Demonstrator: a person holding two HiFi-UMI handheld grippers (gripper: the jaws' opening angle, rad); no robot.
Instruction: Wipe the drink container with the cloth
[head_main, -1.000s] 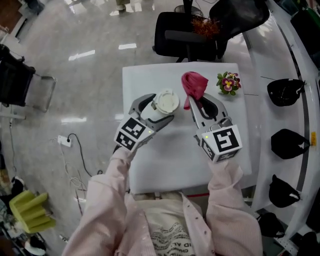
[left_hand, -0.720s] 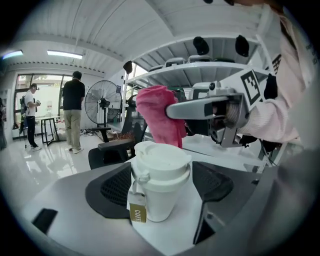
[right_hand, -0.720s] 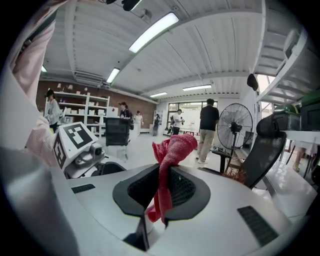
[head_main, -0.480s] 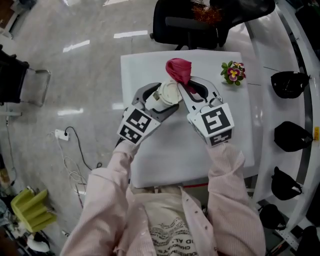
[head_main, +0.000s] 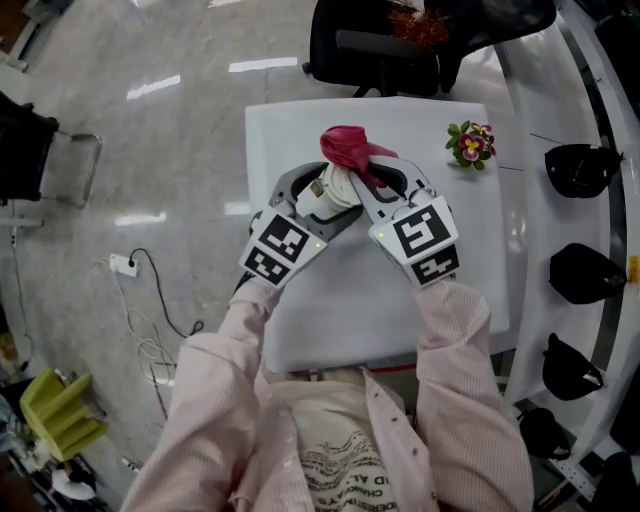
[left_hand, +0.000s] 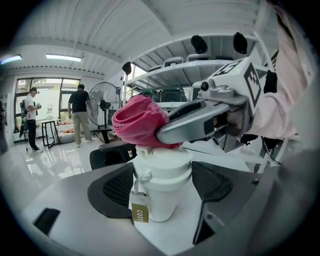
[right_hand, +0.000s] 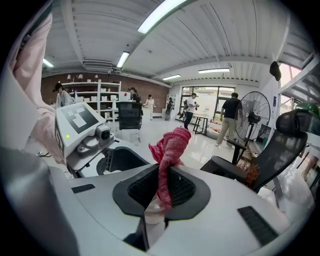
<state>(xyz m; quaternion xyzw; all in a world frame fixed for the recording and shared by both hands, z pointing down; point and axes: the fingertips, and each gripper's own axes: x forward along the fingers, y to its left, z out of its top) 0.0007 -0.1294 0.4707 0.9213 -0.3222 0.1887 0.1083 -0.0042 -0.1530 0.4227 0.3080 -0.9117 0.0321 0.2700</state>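
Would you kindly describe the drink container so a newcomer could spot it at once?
Over the white table, the left gripper holds a white lidded cup. Unlike the flower ornament to its right, it has a pink cloth pressed on its lid by the right gripper and a tag at its side.

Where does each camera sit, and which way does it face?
Head view: on the person's head, facing steeply down at the table; both sleeves, left tool, right tool show.
Left gripper view: on the left tool, facing along its jaws, which hold the cup; right tool and sleeve show.
Right gripper view: on the right tool, facing along jaws shut on the red cloth; left tool at left.
Shared: both gripper views show the cloth.
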